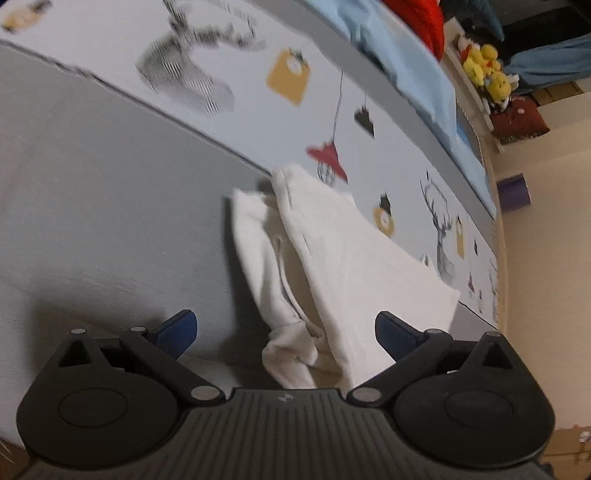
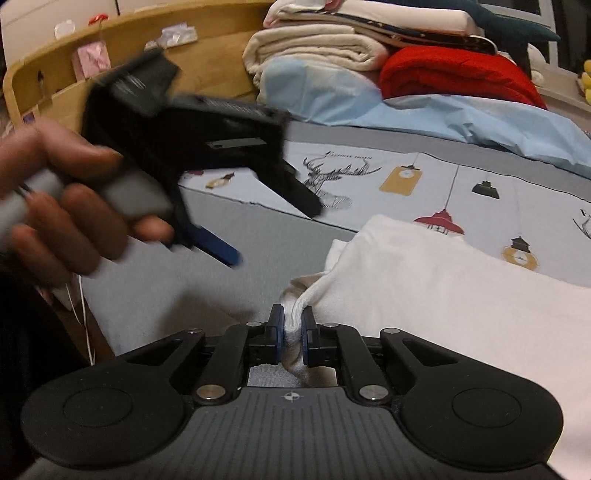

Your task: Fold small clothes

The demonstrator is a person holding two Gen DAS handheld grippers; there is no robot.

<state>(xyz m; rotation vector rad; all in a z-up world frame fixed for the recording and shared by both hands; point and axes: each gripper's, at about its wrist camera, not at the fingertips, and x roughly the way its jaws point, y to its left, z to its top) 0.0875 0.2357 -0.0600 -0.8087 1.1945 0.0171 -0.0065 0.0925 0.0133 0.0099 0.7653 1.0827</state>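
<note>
A bed (image 2: 229, 236) carries a grey and printed sheet, with a white garment (image 2: 443, 280) lying ahead of the tool and folded blankets (image 2: 317, 48) stacked farther beyond.

So the grey sheet (image 2: 229, 258) on the bed is lying bare to the left of the white garment (image 2: 443, 295), and that's the roomy bit my left gripper (image 1: 284, 332) is hovering over, fingers (image 1: 177, 328) spread wide with part of the garment bunching up between them. The garment is taking up the whole right side. My right gripper (image 2: 292, 332) is pinching its edge, so that corner is blocked. Further back, a blue blanket (image 2: 443, 114), a red throw (image 2: 458, 74) and a stack of folded bedding (image 2: 317, 48) are crowding the far side, with the wooden headboard (image 2: 207, 33) walling off the left end.
</note>
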